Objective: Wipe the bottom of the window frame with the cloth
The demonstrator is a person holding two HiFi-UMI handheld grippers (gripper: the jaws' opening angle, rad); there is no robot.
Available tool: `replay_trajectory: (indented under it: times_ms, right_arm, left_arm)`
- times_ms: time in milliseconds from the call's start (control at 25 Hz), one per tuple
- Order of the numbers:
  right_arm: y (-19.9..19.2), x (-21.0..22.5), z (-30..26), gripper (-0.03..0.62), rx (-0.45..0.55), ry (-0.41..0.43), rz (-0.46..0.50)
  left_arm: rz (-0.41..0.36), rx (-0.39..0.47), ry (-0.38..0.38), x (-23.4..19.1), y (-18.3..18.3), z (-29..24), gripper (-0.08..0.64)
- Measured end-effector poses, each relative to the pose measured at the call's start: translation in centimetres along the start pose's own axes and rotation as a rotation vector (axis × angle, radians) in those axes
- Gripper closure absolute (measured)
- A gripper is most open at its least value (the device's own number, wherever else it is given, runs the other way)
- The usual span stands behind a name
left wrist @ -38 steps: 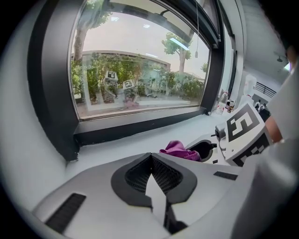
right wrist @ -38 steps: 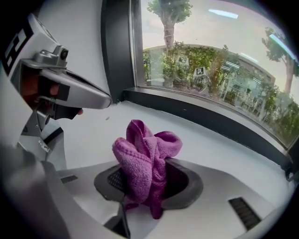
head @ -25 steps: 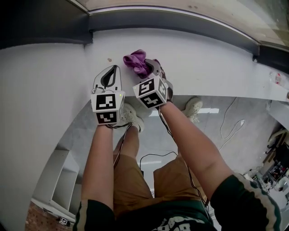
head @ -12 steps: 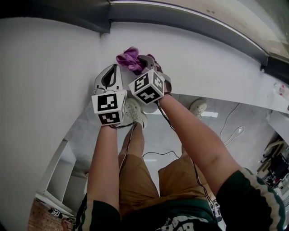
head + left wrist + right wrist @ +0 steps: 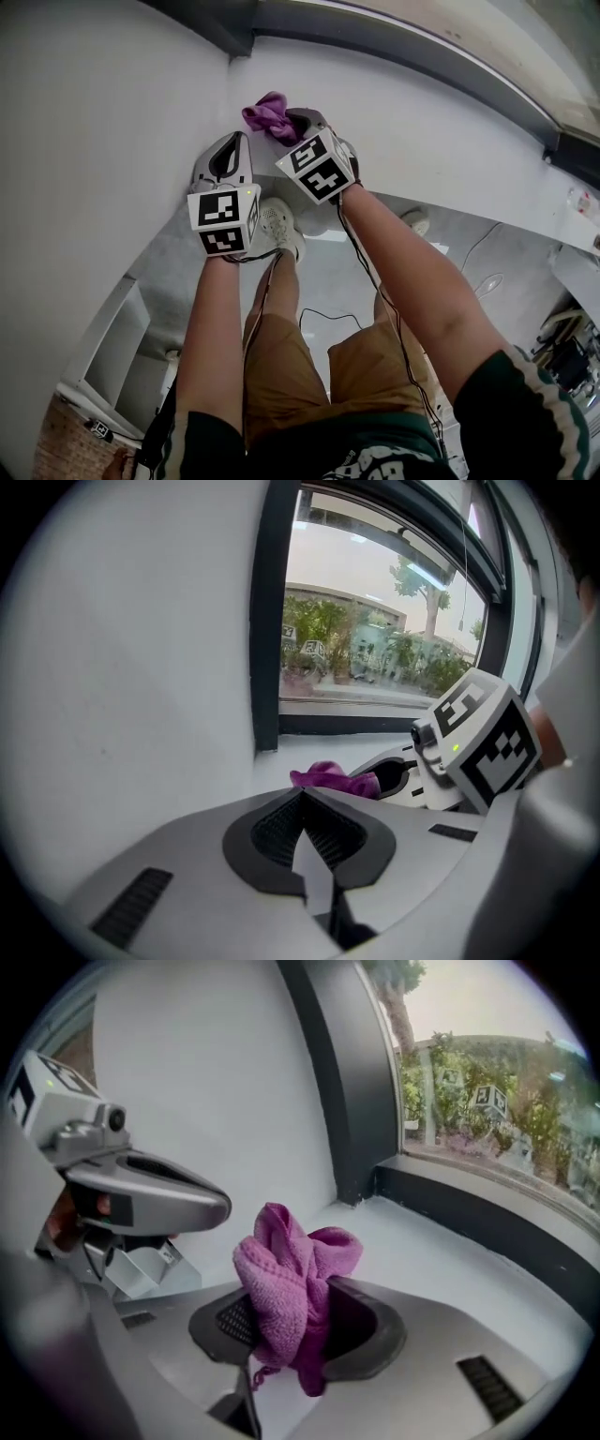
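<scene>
- My right gripper (image 5: 292,1321) is clenched on the purple cloth (image 5: 286,1269), which bunches up out of my jaws. A second ago it hung further along the sill (image 5: 441,141). Now it sits closer to the corner where the white wall (image 5: 84,150) meets the window frame (image 5: 394,42).
- My left gripper (image 5: 302,797) is pressed together on nothing. It keeps its place just beside the right one, on the wall side, much as before.
- The right gripper's marker cube (image 5: 319,169) has turned a little since the earlier frames and now shows its faces more squarely.
- From the head view, that cube and the cloth itself cover most of my right jaws. In the right gripper view the cloth hides the gap between the pads.
- I cannot tell whether the cloth touches the sill or hangs just above it.
- The frame's far right end runs out of the head view.
- The dark bottom rail (image 5: 487,1227) of the frame lies beyond the cloth, apart from it, with bare white sill between them.
- The frame's upright post (image 5: 267,621) closes the corner ahead of my left jaws, and the wall stands close on that side.
- To the right the sill runs on open. Its front edge passes under my wrists, and the floor shows below.
</scene>
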State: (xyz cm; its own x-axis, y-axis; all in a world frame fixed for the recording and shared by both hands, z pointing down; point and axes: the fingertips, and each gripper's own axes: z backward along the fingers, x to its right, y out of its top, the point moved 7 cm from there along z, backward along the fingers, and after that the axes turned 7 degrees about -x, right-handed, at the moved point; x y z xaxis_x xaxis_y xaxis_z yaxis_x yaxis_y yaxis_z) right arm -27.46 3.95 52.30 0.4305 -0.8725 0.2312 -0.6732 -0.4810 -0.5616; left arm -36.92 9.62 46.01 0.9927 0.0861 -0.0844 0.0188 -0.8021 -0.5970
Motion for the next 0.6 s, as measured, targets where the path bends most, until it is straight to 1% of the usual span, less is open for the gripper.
replay_trajectory:
  times_ms: [160,240,320,360,520,600]
  right_arm:
    - [2.0,-0.2,5.7,0.422,0.155,0.049,-0.039]
    - [3.2,0.3,9.7,0.422,0.224,0.057,-0.084]
    - [4.2,0.6,14.2,0.420,0.288,0.063,-0.136]
    - [4.8,0.6,16.6,0.422,0.314,0.062,-0.145]
    - [5.9,-0.7,26.0,0.421,0.376,0.046,-0.095]
    - [5.6,-1.0,30.9,0.422,0.391,0.018,-0.078]
  left_arm:
    - [-0.038,0.042,-0.032,1.9,2.5,2.0,0.555]
    - [-0.050,0.085,-0.043,3.4,4.6,3.8,0.555]
    - [-0.078,0.134,-0.054,5.4,7.0,6.1,0.555]
    - [-0.095,0.158,-0.060,6.5,8.2,7.4,0.555]
    - [-0.179,0.218,-0.079,12.2,12.5,13.3,0.555]
    - [-0.190,0.242,-0.114,15.5,14.5,16.1,0.555]
